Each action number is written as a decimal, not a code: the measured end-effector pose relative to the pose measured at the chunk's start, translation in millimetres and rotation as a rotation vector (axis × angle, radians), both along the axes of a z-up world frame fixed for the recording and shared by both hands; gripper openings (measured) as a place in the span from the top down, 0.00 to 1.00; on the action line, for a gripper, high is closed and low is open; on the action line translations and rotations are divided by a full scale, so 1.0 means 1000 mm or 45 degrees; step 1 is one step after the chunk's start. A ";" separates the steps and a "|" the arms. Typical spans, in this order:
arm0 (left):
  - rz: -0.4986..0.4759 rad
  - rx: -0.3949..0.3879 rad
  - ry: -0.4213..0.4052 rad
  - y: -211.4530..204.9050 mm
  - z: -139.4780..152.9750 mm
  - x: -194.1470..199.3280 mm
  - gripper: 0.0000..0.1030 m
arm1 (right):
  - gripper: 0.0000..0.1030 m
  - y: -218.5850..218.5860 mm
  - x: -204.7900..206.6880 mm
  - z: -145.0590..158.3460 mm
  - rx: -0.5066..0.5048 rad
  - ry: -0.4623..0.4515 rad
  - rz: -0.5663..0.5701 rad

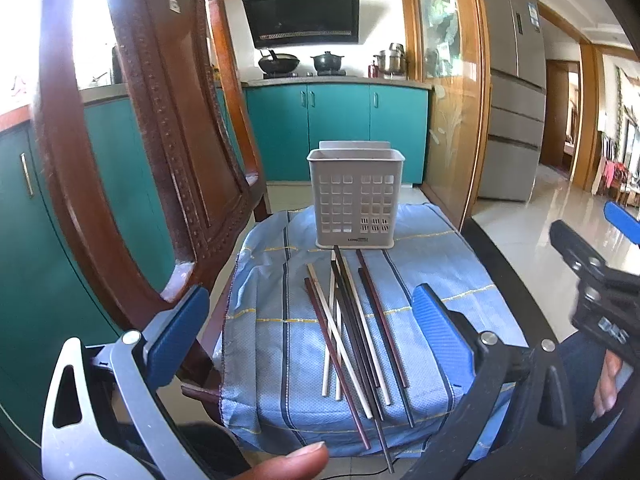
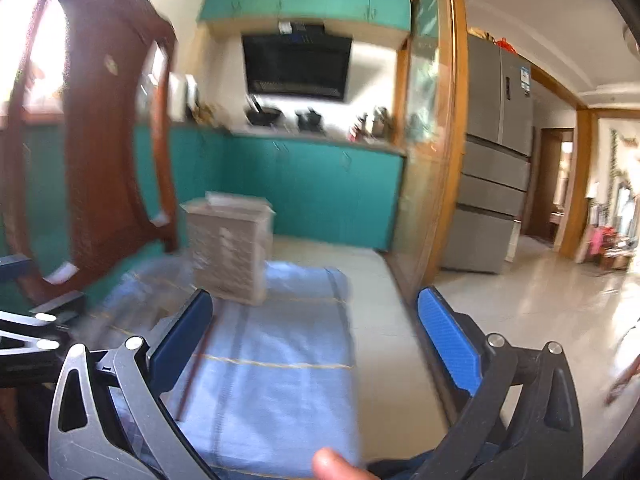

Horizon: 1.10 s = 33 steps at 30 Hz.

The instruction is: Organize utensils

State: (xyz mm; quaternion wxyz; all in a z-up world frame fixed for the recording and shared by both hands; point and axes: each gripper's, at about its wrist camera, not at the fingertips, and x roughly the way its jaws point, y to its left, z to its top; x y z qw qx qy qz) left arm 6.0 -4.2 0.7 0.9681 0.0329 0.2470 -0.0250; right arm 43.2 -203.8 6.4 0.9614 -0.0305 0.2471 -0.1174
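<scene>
Chopsticks (image 1: 352, 328) are what we have to tidy, and they lie loose in a fanned bundle on the blue cloth (image 1: 432, 280), between the blue pads of our left claw (image 1: 310, 318) as its camera looks along them. That claw is released, its jaws spread wide and empty, hovering on the near side of the bundle, with a thumb (image 1: 296, 462) at the bottom edge of the view. Our right claw (image 2: 316, 332) is also released and holds nothing; its view is smeared with motion, so we can make out only one dark stick near its left pad.

The sticks are of mixed kinds: some pale, some dark brown or reddish, some nearly black. We judge them light, stiff and rather smooth, so they should roll or slip if pinched on a rounded side. They cross over one another at the middle, and lifting one there would likely drag its neighbours. The near ends stick out past the cloth's front fold and are more spread apart, so we would take hold there, or a little up from the end, across the stick, one or two at a time.

Beyond the bundle, at the far end of the cloth, stands the grey perforated holder (image 1: 355, 200), upright and open at the top, seemingly empty. The far tips of the sticks almost touch its base. To the left rises a carved wooden chair back (image 1: 160, 140).
</scene>
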 end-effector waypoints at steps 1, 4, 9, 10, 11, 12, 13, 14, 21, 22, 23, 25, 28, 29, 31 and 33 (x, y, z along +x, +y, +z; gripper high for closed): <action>-0.012 0.023 0.003 -0.001 0.002 0.007 0.02 | 0.02 -0.005 0.010 -0.001 0.009 0.034 0.010; -0.029 0.054 -0.008 -0.002 0.006 0.027 0.03 | 0.02 -0.015 0.038 -0.005 0.045 0.119 0.080; -0.101 0.047 0.116 -0.006 0.009 0.090 0.37 | 0.14 -0.014 0.096 -0.036 0.054 0.339 0.207; -0.123 0.059 0.155 -0.009 0.009 0.102 0.52 | 0.16 -0.013 0.107 -0.044 0.080 0.390 0.233; -0.122 0.095 0.195 -0.013 0.010 0.118 0.57 | 0.24 -0.011 0.121 -0.053 0.121 0.454 0.270; -0.114 0.122 0.207 -0.016 0.011 0.128 0.65 | 0.33 -0.009 0.135 -0.063 0.175 0.512 0.317; -0.113 0.143 0.204 -0.018 0.013 0.137 0.67 | 0.38 -0.008 0.145 -0.071 0.211 0.553 0.336; -0.114 0.162 0.180 -0.020 0.016 0.145 0.68 | 0.48 -0.006 0.157 -0.082 0.265 0.610 0.353; -0.099 0.144 0.195 -0.003 -0.012 0.152 0.68 | 0.55 0.020 0.189 -0.135 0.497 0.796 0.460; -0.086 0.152 0.221 -0.001 -0.018 0.154 0.68 | 0.55 0.024 0.190 -0.137 0.506 0.806 0.464; -0.069 0.155 0.249 0.003 -0.024 0.156 0.68 | 0.55 0.029 0.192 -0.139 0.516 0.816 0.470; -0.062 0.142 0.276 0.010 -0.030 0.159 0.67 | 0.53 0.036 0.194 -0.141 0.502 0.830 0.476; -0.044 0.129 0.300 0.017 -0.033 0.162 0.65 | 0.53 0.052 0.196 -0.146 0.436 0.850 0.489; -0.044 0.109 0.313 0.020 -0.034 0.163 0.64 | 0.51 0.057 0.196 -0.147 0.417 0.851 0.494; -0.043 0.081 0.333 0.024 -0.035 0.165 0.63 | 0.49 0.064 0.196 -0.148 0.360 0.842 0.496; -0.045 0.063 0.340 0.027 -0.036 0.164 0.61 | 0.49 0.071 0.199 -0.151 0.296 0.836 0.484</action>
